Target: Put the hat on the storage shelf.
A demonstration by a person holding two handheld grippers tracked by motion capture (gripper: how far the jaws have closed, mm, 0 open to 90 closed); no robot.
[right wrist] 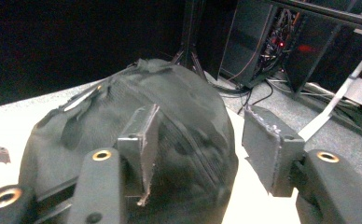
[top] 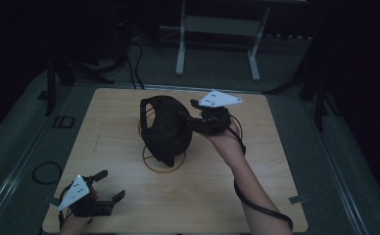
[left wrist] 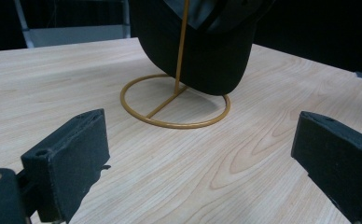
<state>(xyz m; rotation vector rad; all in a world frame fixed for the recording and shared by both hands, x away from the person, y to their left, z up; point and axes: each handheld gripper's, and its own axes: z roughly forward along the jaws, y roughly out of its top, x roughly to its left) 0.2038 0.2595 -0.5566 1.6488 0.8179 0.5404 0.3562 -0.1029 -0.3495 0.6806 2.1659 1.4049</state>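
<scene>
Black cap [top: 164, 128] sits draped over a gold wire stand [top: 164, 164] mid-table, crown toward the right gripper [top: 194, 113], brim hanging down on the near side. In the right gripper view the cap [right wrist: 137, 140] lies directly ahead, between and just under the jaws, which stand apart with no pad pressing on the fabric (the left pad may brush the crown; hard to tell in the blur). Left gripper [top: 105, 186] rests low at the near-left corner of the wooden table [top: 256, 161], jaws wide open, nothing between them; from it the stand's ring base [left wrist: 175, 101] and upright rod are straight ahead, well apart. Judged step: settling the cap on the stand and letting go. To do it well: back the right gripper away level, without snagging fabric, since the light wire stand could tip or slide; check the cap hangs centred on the rod.
</scene>
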